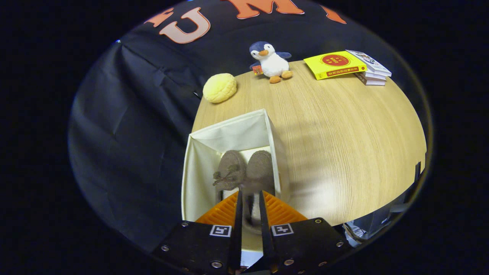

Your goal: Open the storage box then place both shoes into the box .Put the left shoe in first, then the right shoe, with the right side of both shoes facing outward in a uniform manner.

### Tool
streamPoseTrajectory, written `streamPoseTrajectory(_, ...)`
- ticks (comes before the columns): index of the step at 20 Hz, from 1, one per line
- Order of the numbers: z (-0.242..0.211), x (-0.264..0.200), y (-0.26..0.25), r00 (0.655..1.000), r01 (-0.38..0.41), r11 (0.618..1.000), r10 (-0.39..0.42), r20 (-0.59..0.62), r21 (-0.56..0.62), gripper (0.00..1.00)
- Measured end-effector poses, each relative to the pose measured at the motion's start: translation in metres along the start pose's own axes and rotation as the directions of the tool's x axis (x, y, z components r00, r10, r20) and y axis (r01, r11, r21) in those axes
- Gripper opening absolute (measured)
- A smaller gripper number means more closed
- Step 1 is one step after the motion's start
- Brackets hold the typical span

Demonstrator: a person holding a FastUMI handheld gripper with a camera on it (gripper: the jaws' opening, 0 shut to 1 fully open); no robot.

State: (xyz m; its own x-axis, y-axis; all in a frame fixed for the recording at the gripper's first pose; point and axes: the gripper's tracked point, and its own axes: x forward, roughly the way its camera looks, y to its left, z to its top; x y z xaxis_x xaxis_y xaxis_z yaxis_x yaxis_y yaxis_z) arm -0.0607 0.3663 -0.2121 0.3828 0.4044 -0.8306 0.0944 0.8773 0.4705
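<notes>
Reaching down into the open storage box (229, 133), the gripper (250, 198) has its fingers drawn close together on the heel collar of the right shoe (261, 168), which sits beside the left shoe (229, 170) with its small bow, both inside the cream fabric box at the near corner of the wooden table (344, 145). Both shoes look like soft, fuzzy slippers: light, easily squashed, unlikely to slip, and best held by the stiffer heel rim as here. The fabric walls seem floppy, so a snagged shoe could drag the box.
</notes>
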Motion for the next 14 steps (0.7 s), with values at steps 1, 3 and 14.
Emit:
streamPoseTrajectory(1, 0.003, -0.006, -0.001, 1.000, -0.008, 1.000, 0.008, 0.018, -0.015, 0.27)
streamPoseTrajectory(3, 0.014, -0.017, -0.006, 0.998, -0.029, 0.999, 0.031, 0.058, -0.044, 0.35)
streamPoseTrajectory(14, 0.094, -0.123, -0.085, 0.911, 0.008, 0.976, 0.082, 0.404, -0.218, 0.83)
